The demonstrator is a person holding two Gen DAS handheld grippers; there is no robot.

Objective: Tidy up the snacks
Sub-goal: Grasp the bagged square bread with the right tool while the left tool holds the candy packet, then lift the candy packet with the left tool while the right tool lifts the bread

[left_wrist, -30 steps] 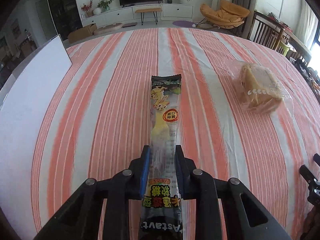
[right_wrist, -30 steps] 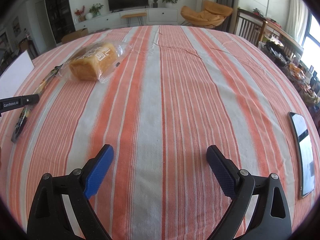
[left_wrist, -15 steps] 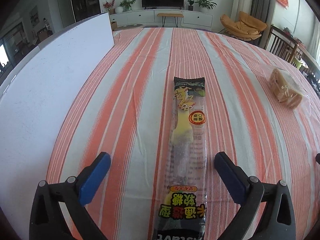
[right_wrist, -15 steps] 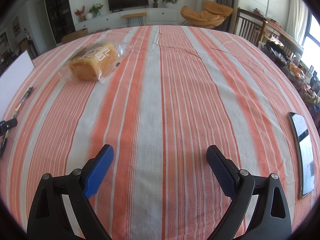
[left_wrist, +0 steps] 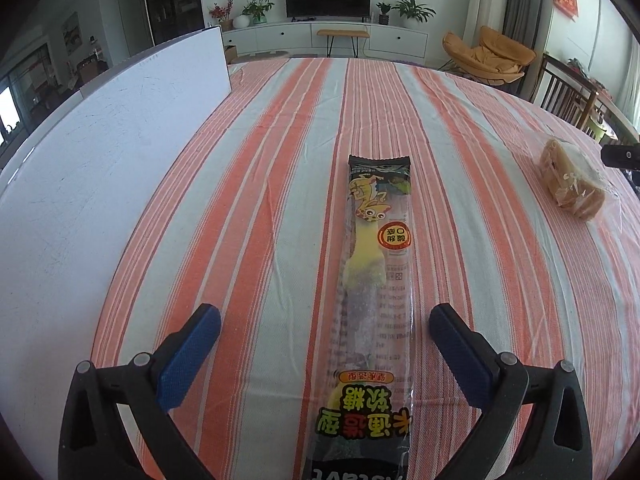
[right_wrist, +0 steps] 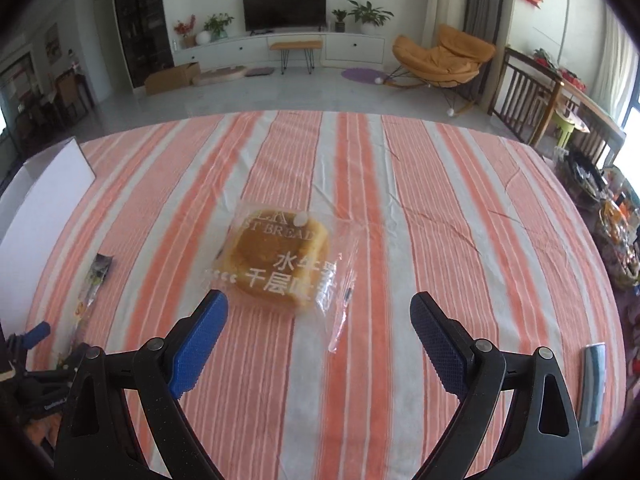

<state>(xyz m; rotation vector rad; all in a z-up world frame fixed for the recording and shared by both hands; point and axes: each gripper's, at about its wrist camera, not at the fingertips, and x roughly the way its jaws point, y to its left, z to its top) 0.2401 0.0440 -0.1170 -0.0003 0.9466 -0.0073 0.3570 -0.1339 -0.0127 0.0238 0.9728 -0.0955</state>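
Now | left hand-held gripper (left_wrist: 325,322) wide open | candy pack (left_wrist: 374,304) lying between jaws

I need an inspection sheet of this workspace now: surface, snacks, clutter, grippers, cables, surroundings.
Surface: striped tablecloth, orange and white, lightly creased.
Job's things: candy stick pack lying flat lengthwise; bagged bread flat, apart from it.
Clutter: white board at the table's left; dark flat object at the right edge.
Grippers: left gripper open, pack between the pads untouched; right gripper open, empty, just short of the bread.
Cables: nothing seen.
Surroundings: living room, television, orange chair.
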